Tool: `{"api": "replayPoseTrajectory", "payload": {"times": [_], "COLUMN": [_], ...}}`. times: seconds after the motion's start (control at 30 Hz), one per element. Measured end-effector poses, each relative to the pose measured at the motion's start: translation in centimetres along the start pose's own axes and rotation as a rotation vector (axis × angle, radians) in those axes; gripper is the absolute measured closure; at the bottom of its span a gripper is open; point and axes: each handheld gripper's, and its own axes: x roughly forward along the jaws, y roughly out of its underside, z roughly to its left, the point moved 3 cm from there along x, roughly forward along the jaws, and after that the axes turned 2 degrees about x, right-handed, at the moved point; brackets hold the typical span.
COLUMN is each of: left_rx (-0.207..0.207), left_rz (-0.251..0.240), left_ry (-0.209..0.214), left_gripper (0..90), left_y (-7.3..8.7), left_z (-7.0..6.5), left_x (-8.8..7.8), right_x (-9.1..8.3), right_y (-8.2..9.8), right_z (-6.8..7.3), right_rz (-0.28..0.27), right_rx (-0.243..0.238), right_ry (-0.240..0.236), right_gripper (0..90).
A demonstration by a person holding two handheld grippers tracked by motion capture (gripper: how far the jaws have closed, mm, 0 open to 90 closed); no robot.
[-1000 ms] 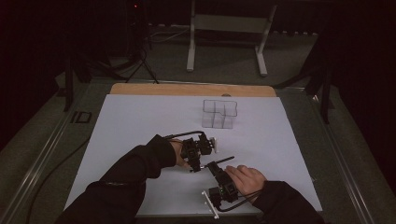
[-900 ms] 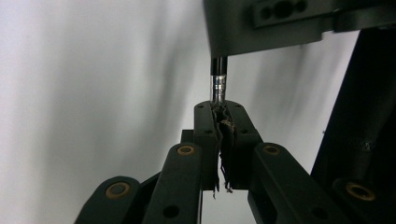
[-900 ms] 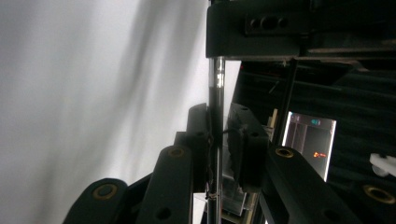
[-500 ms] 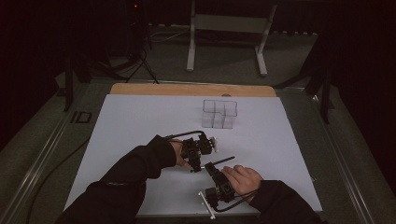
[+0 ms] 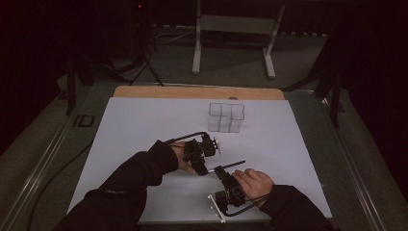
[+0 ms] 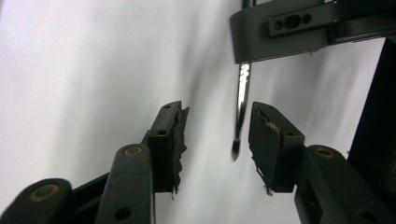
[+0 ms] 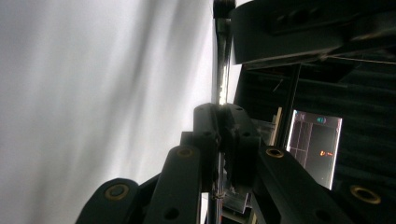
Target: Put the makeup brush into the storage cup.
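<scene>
The thin dark rod (image 7: 220, 70) is hard to read; it's slim and glossy, and your right gripper view cuts it off at the top, so you can't tell what kind of tool it is. Your right gripper (image 7: 223, 122) is clenched tight on it, jaws pinched together around the shaft; in the high view the rod (image 5: 234, 165) sticks out from that gripper (image 5: 219, 171) over the white sheet (image 5: 144, 120), pointing right. Your left gripper (image 6: 215, 133) has just been letting go; its jaws stand apart with the rod's tip (image 6: 237, 144) hanging between them, touching neither pad as far as you can see. From above, the left gripper (image 5: 204, 168) sits just beside the right one. The clear box (image 5: 226, 117) sits well apart, further up the sheet. No writing readable anywhere; a lit screen (image 7: 313, 147) in the background is too blurry.
</scene>
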Motion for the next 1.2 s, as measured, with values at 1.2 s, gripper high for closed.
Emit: {"api": "replayPoseTrajectory", "payload": {"times": [1.2], "left_rx": [-0.176], "left_rz": [-0.522], "left_ry": [-0.164], "left_gripper": [32.6], "left_y": [7.5], "left_z": [0.8], "left_x": [-5.0], "right_x": [-1.4], "right_y": [6.5], "right_z": [-6.1], "right_rz": [-0.151], "right_rx": [0.732], "right_ry": [-0.075], "right_gripper": [84.2]}}
